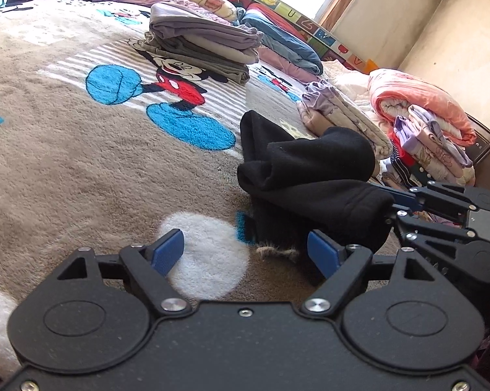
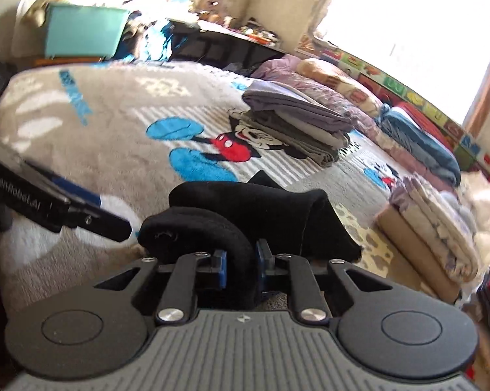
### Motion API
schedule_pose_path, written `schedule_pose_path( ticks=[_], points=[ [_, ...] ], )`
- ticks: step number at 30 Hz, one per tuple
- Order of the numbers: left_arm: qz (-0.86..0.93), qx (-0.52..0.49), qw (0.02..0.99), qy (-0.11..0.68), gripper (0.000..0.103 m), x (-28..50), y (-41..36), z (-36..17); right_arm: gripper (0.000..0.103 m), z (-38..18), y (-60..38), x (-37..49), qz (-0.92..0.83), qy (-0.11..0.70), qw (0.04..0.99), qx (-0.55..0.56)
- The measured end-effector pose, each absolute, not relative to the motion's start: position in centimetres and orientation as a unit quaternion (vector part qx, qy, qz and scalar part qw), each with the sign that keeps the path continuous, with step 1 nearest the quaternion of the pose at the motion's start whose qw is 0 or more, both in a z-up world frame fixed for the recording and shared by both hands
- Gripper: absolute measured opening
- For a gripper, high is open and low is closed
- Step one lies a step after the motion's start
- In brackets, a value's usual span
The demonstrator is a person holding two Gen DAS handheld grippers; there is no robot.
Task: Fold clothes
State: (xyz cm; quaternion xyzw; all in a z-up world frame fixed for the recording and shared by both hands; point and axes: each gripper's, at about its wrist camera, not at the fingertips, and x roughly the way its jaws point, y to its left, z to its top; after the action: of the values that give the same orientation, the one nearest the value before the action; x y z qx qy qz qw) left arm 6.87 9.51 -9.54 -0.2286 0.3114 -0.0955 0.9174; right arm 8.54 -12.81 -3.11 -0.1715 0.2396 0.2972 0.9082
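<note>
A cartoon-print blanket (image 1: pixel 82 163) covers the bed; on it, a stack of folded clothes (image 1: pixel 202 45) sits beyond a black garment (image 1: pixel 310 176). The right gripper (image 2: pixel 240 260) pinches the garment's fold; the left gripper (image 1: pixel 245 254), beside it, gapes empty.

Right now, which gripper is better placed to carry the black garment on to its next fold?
The right gripper. It is already shut on the black garment, with cloth pinched between its blue pads. The left gripper is open and empty, low over the blanket beside the garment.
</note>
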Motion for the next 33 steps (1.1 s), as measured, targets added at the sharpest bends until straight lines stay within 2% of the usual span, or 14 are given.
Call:
schedule_pose_path(
  ticks=[6, 17, 23, 33],
  points=[
    [-0.098, -0.23, 0.918, 0.307, 0.084, 6.5, 9.3, -9.2, 0.018, -2.2, -21.5, 9.2, 0.274, 0.267, 0.912, 0.146],
    [-0.119, -0.21, 0.923, 0.3, 0.084, 5.9, 7.6, -8.6, 0.017, -8.7, -34.1, 6.3, 0.188, 0.239, 0.79, 0.532],
    [-0.124, -0.194, 0.923, 0.309, 0.084, 6.1, 6.8, -8.8, 0.016, -13.3, -39.9, 4.2, 0.101, 0.217, 0.764, 0.599],
    [-0.139, -0.167, 0.923, 0.319, 0.084, 6.3, 5.3, -9.2, 0.015, -18.2, -43.5, 4.4, 0.036, 0.225, 0.771, 0.594]
  ],
)
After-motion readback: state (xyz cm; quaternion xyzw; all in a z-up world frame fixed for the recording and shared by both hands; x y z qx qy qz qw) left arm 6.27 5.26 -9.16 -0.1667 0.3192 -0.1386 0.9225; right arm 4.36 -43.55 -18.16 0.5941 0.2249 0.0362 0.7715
